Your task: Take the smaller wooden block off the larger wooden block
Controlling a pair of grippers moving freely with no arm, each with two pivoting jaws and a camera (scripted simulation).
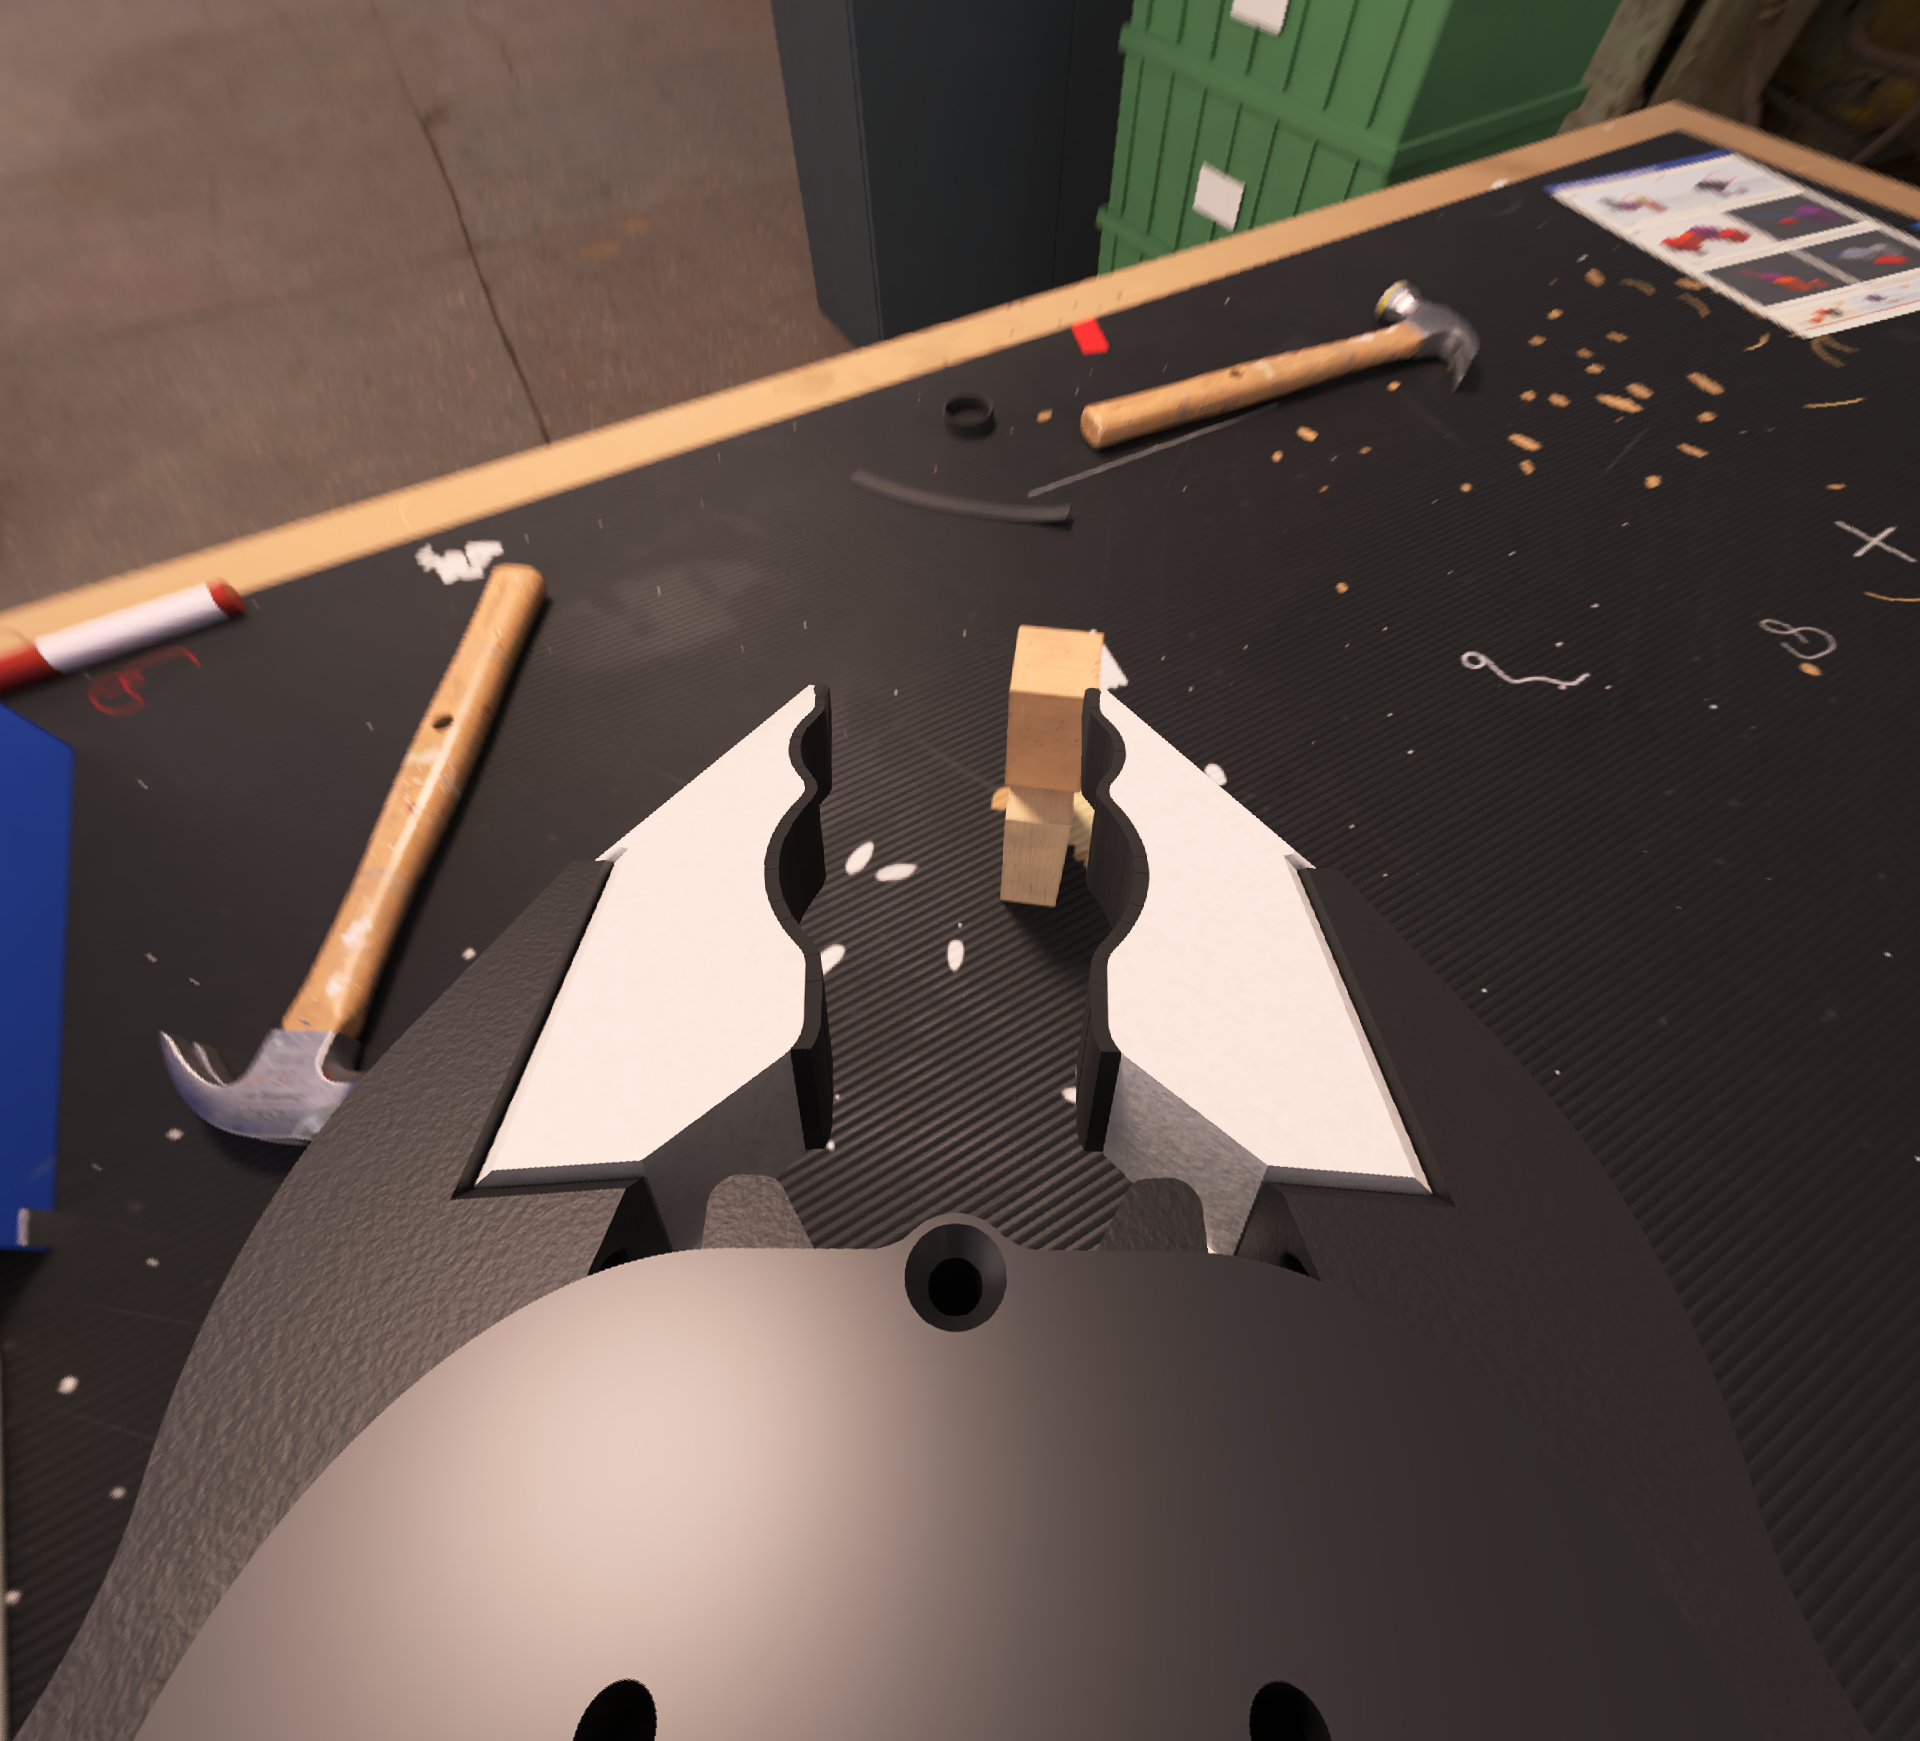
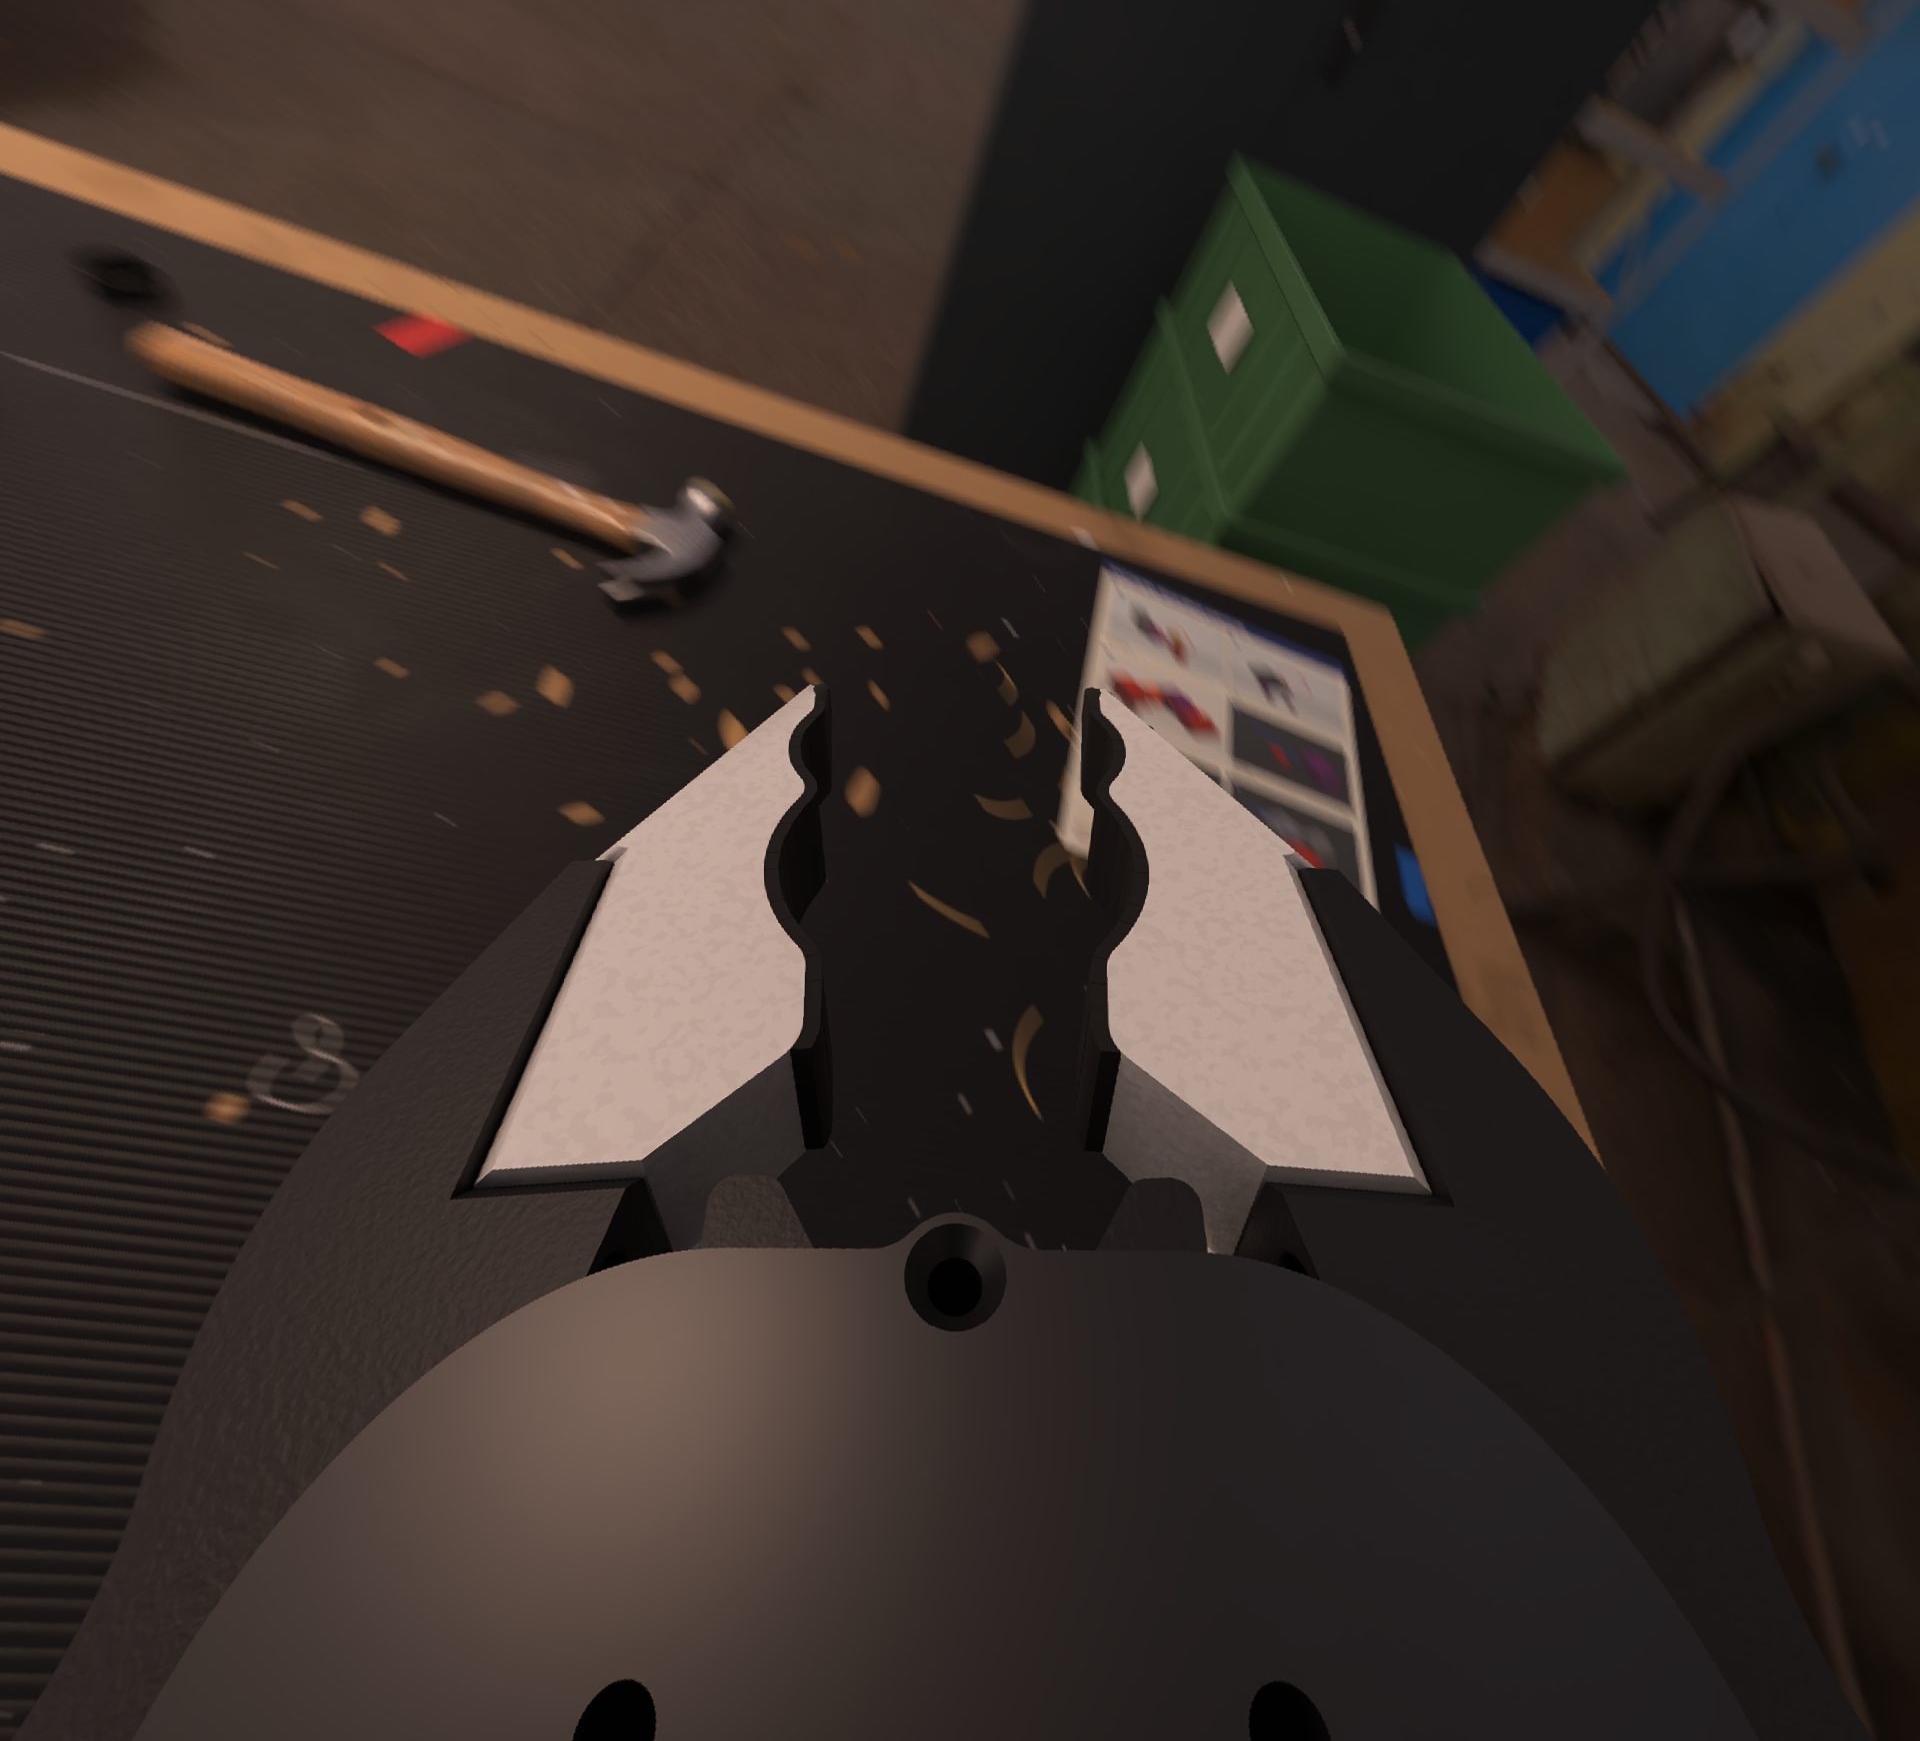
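Two light wooden blocks stand stacked on the black mat (image 1: 1455, 860) in the left wrist view. The upper block (image 1: 1051, 704) rests on the lower block (image 1: 1034, 855). My left gripper (image 1: 956, 699) is open and empty. The stack shows in the gap between its fingers, close against the right finger (image 1: 1195, 912), which hides part of it. I cannot tell if that finger touches the stack. My right gripper (image 2: 956, 699) is open and empty above scattered wood shavings (image 2: 862, 792). The blocks do not show in the right wrist view.
One hammer (image 1: 416, 839) lies left of my left gripper, another (image 1: 1278, 372) at the back, also in the right wrist view (image 2: 416, 444). A red-white marker (image 1: 114, 631), a blue box (image 1: 26, 964), a black ring (image 1: 968, 415) and a printed sheet (image 1: 1766, 237) lie on the table. Green crates (image 1: 1351, 29) stand beyond its wooden edge (image 1: 623, 455).
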